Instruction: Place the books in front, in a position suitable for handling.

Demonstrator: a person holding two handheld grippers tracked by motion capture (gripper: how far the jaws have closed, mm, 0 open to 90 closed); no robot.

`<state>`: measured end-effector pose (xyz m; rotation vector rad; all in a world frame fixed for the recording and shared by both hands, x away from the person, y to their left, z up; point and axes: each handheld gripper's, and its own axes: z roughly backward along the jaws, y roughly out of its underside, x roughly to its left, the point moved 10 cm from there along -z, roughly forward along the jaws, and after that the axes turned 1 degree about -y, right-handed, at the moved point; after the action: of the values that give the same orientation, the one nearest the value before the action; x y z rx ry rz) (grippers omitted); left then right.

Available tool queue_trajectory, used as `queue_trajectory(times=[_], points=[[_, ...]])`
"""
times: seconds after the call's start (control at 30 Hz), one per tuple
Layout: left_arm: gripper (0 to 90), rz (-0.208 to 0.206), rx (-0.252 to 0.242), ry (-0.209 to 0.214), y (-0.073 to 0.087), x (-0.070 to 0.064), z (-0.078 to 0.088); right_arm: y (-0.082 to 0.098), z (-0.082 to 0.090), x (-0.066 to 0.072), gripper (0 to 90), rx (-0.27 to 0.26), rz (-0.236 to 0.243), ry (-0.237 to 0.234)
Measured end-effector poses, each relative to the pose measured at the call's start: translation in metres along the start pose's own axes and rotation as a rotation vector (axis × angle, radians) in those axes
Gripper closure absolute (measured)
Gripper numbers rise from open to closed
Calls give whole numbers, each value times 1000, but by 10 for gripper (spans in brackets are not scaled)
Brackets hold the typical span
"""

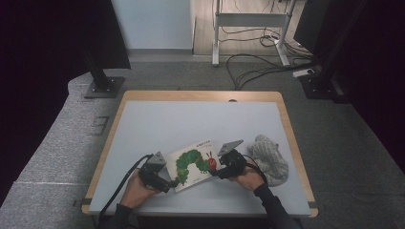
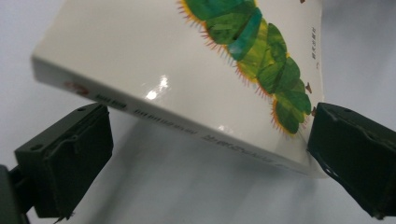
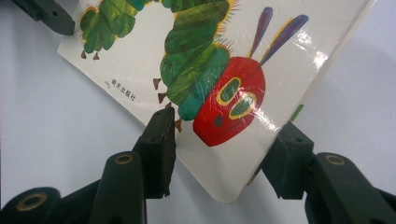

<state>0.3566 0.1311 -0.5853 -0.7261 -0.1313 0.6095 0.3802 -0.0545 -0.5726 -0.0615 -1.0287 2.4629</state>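
Observation:
A white picture book (image 1: pixel 193 162) with a green caterpillar on its cover lies near the table's front edge, between both grippers. In the right gripper view my right gripper (image 3: pixel 224 149) holds the book's (image 3: pixel 205 70) near corner, one jaw on the cover by the red head and the other against the opposite edge. My left gripper (image 2: pixel 210 158) is open, its jaws wide on either side of the book's spine (image 2: pixel 187 128), which casts a shadow on the table below it. In the high view the left gripper (image 1: pixel 173 182) sits at the book's left corner and the right gripper (image 1: pixel 218 170) at its right side.
A grey knitted cloth (image 1: pixel 270 160) lies bunched just right of my right hand. The pale grey tabletop (image 1: pixel 191 119) has a wooden rim. Beyond it, black stand bases (image 1: pixel 102 87) and cables (image 1: pixel 258 67) rest on the carpet.

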Motion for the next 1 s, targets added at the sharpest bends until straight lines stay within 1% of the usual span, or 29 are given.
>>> queue_trajectory(times=[0.1, 0.3, 0.43, 0.47, 0.57, 0.63, 0.7, 0.87, 1.0], points=[[53, -21, -1, -10, -3, -2, 0, 0, 0, 0, 482, 0, -4, -2], [109, -21, -20, -10, -7, -3, 5, 1, 1, 0, 471, -8, -21, -21], [146, -17, -31, -12, -9, -4, 8, 1, 3, -2, 423, -3, -9, -14], [153, -24, -28, -17, -8, -4, 9, 0, 3, -3, 410, -4, -4, -5], [172, -28, -28, -30, -9, -4, 10, -2, 4, -9, 323, -8, -27, 16], [182, -31, -28, -35, -9, -4, 11, -3, 2, -13, 288, 1, -35, 28], [193, -31, -30, -36, -10, -4, 12, -6, 0, -15, 263, 3, -48, 28], [237, -23, -41, -34, -12, -4, 15, -13, -8, -21, 251, 9, -54, 24], [276, -19, -48, -34, -14, -4, 18, -23, -10, -27, 263, -13, -72, 11]])
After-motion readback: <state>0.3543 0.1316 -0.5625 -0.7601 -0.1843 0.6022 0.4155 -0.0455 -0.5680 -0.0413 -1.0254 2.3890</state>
